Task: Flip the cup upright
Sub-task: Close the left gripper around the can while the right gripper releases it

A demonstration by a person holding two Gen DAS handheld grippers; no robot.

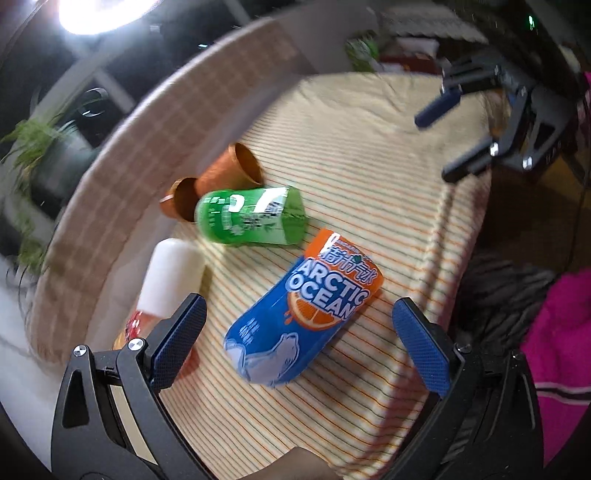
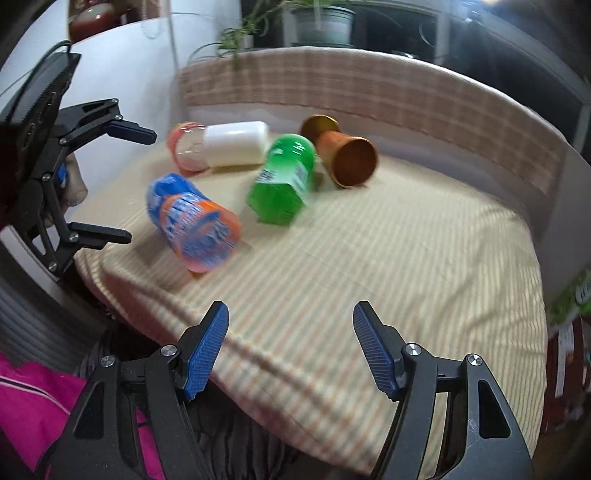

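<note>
Several cups lie on their sides on a striped cloth. A blue and orange "Arctic Ocean" cup (image 1: 303,310) (image 2: 194,229) lies nearest my left gripper (image 1: 299,332), which is open just in front of it. A green cup (image 1: 251,216) (image 2: 284,181), a white and clear cup (image 1: 171,275) (image 2: 221,146) and two brown cups (image 1: 231,168) (image 2: 347,158) lie behind. My right gripper (image 2: 290,347) is open and empty above the cloth's near edge; it also shows in the left wrist view (image 1: 447,140).
The striped cloth (image 2: 406,258) covers a cushion with a checked raised rim (image 2: 406,99) at the back. A potted plant (image 2: 317,18) stands behind. A person's pink sleeve (image 1: 557,350) is beside the cushion. My left gripper shows in the right wrist view (image 2: 125,181).
</note>
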